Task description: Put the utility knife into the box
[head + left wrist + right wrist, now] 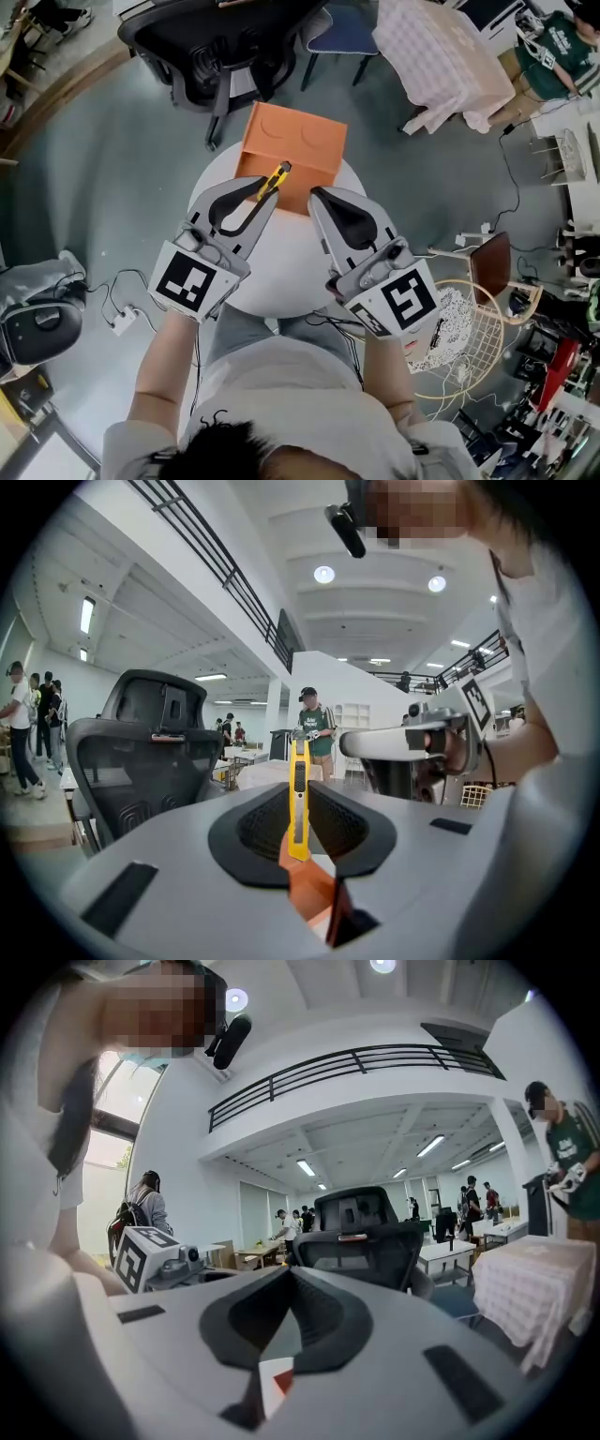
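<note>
Left gripper (263, 195) is clamped on the utility knife (277, 176), held by its rear end with the body sticking straight out past the jaw tips. The left gripper view confirms it: the yellow handle (299, 799) stands between the pads, which are closed down narrow on it. Gripping the tail makes sense, since the long end goes into the box first and the jaws stay outside the wall. The orange box (295, 141) sits open-topped at the far edge of the round white table (281, 267), and the knife's front end is over the box's near-left edge, pointing inward. I can't tell from above how high it is over the box floor. It's probably hovering, not resting, but treat that as a guess. Right gripper (319, 195) is empty, with its jaws together and nothing between them in its own view (291, 1274). It's parked just beside the left one near the box's front wall, looking like standby rather than bracing, and I see no contact with the box. The black office chair (225, 37) is beyond the table and out of the way. My read is that transport is basically done and what's left is lower and release. The risk is the knife catching on the near wall if it's let go too early.
</note>
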`<state>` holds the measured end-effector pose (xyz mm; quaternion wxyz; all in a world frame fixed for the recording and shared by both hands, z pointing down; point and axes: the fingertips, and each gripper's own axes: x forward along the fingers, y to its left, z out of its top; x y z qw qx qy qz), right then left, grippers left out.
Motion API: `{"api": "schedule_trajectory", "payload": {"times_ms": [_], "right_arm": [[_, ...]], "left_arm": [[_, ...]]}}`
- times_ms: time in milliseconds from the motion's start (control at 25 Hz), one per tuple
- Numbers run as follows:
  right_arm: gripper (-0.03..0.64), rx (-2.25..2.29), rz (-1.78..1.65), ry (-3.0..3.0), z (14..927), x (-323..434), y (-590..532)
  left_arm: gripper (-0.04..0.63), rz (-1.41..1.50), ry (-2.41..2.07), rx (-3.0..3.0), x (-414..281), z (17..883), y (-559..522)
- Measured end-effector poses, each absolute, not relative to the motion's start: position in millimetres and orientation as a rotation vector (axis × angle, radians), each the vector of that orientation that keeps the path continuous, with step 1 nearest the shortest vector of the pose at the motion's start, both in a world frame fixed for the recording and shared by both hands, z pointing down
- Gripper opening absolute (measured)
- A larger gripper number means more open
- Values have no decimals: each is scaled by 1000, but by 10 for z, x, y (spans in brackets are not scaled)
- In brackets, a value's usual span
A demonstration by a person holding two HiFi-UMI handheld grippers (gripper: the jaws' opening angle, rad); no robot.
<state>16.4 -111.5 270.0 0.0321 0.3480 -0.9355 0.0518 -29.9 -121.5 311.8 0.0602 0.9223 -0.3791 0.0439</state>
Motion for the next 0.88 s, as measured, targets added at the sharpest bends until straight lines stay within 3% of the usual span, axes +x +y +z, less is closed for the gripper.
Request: {"api": "schedule_trajectory", "payload": {"times_ms": [880], "right_arm": [[8,1074,359,-2866,3213,704,-1604]], "left_arm": [[66,838,-949,2745,229,4593,-1782]]}}
